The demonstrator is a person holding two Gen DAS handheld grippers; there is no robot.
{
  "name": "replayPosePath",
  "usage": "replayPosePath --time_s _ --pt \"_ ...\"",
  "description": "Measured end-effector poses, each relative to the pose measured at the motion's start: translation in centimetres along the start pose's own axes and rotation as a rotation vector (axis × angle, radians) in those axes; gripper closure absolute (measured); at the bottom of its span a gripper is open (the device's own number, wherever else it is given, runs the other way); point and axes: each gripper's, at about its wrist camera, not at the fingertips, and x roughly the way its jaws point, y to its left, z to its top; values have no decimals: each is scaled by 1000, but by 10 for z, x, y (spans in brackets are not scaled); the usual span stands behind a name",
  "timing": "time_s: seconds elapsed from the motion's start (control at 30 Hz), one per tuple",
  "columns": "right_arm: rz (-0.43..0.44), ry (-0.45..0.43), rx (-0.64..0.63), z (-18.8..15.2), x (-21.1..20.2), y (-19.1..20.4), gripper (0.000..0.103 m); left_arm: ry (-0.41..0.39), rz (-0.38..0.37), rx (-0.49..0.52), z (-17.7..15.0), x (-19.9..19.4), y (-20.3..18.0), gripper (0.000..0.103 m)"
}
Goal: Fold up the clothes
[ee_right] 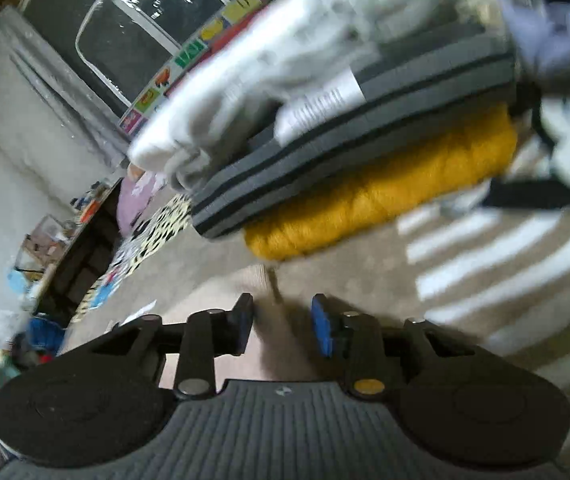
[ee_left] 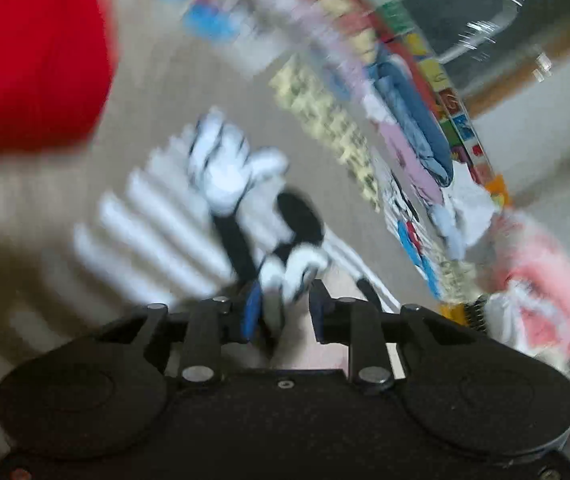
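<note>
The left wrist view is motion-blurred. A white and black garment lies on the beige, white-striped surface, and its near end reaches between the fingers of my left gripper. The jaws stand apart around that end, and no pinch shows. In the right wrist view my right gripper is open with nothing between its fingers, over the beige surface. Just beyond it sits a stack of folded clothes: a white piece on top, a grey dark-striped one in the middle, and a mustard fluffy one at the bottom.
A red cloth fills the upper left of the left wrist view. Loose clothes, among them a blue denim piece and a pink item, lie along the right. A dark window and a cluttered floor edge are on the left.
</note>
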Motion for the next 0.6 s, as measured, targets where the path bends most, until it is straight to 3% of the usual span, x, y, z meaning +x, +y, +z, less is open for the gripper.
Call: replayPosePath --time_s 0.1,0.2,0.23,0.27,0.33,0.43,0.57,0.6 --pt "-26 -38 -163 5 -8 31 69 17 25 123 -8 10 -22 80" --pt "-35 -20 -158 7 -3 27 71 34 50 246 -16 21 -44 78" --pt "-38 -14 -156 7 -1 25 71 40 58 287 -18 24 -51 71" --pt "-41 -8 -154 8 0 24 71 46 67 328 -21 28 -59 71" --pt "-48 4 -150 9 4 21 72 39 101 331 -28 39 -51 73" --pt "-57 23 -145 11 9 17 69 41 82 316 -28 46 -49 73" --pt "-70 47 -137 13 15 11 47 44 54 294 -27 55 -47 73" --pt "-73 53 -135 14 17 10 47 45 47 289 -27 57 -46 73"
